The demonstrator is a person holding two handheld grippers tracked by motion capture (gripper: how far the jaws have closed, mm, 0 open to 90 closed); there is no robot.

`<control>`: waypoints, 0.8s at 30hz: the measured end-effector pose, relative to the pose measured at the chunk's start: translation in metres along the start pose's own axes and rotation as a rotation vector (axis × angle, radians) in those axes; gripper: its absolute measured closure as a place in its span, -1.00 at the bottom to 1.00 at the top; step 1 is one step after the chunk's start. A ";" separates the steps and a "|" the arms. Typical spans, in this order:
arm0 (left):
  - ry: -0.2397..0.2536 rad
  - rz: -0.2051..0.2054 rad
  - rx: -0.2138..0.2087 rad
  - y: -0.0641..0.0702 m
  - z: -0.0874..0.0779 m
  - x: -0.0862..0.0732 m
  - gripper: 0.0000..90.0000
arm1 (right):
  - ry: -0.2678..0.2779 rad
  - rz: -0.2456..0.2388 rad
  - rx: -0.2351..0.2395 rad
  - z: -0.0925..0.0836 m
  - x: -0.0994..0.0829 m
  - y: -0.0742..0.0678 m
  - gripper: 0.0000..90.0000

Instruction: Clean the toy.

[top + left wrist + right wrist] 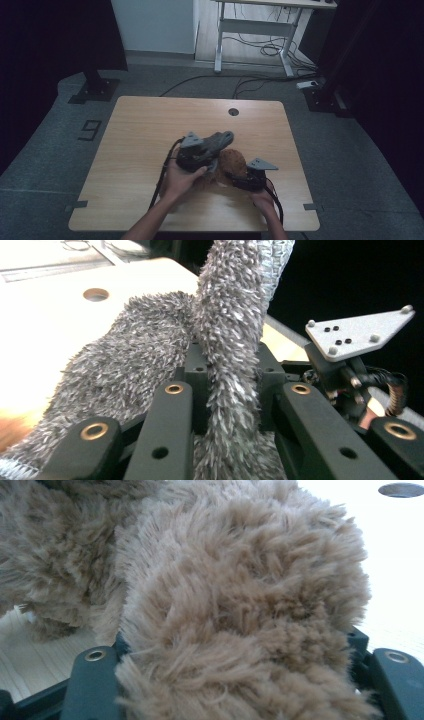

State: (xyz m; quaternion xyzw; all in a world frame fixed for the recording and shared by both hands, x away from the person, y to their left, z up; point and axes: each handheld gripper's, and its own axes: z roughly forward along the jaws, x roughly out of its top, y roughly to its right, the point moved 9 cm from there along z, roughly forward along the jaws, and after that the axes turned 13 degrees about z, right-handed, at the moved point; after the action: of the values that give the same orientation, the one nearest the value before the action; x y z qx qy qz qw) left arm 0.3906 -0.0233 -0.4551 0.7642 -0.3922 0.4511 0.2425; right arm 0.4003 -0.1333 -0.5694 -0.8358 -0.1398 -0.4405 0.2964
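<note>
A grey shaggy cloth (223,138) is lifted a little above the middle of the wooden table (145,125). My left gripper (212,152) is shut on it; in the left gripper view a fold of the grey cloth (230,330) rises between the two black jaws of the left gripper (232,377). Beside it lies a brown furry cloth (233,161). My right gripper (234,176) comes at it from the near right and is shut on it. In the right gripper view the brown fur (240,590) bulges out between the jaws of the right gripper (240,652).
A round cable hole (233,111) sits near the table's far edge. Beyond the table stand a white desk frame (255,30) with cables on the floor and a black stand base (94,89) at the left. The right gripper's grey plate (360,332) is close to the left gripper.
</note>
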 end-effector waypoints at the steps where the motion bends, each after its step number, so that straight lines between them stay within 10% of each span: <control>1: -0.028 0.009 -0.004 0.005 0.013 -0.001 0.66 | 0.001 0.002 -0.001 0.000 0.000 0.000 -0.28; 8: -0.108 0.030 0.001 0.016 0.057 -0.036 0.65 | -0.005 0.009 -0.002 -0.001 -0.001 0.002 -0.28; 24: -0.025 -0.047 0.084 -0.032 -0.010 -0.060 0.67 | 0.004 0.016 0.003 -0.001 -0.002 0.002 -0.28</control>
State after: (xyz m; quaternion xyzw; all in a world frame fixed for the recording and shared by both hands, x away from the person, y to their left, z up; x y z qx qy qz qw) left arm 0.3949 0.0255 -0.5037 0.7882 -0.3577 0.4518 0.2158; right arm 0.3996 -0.1359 -0.5716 -0.8356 -0.1332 -0.4397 0.3013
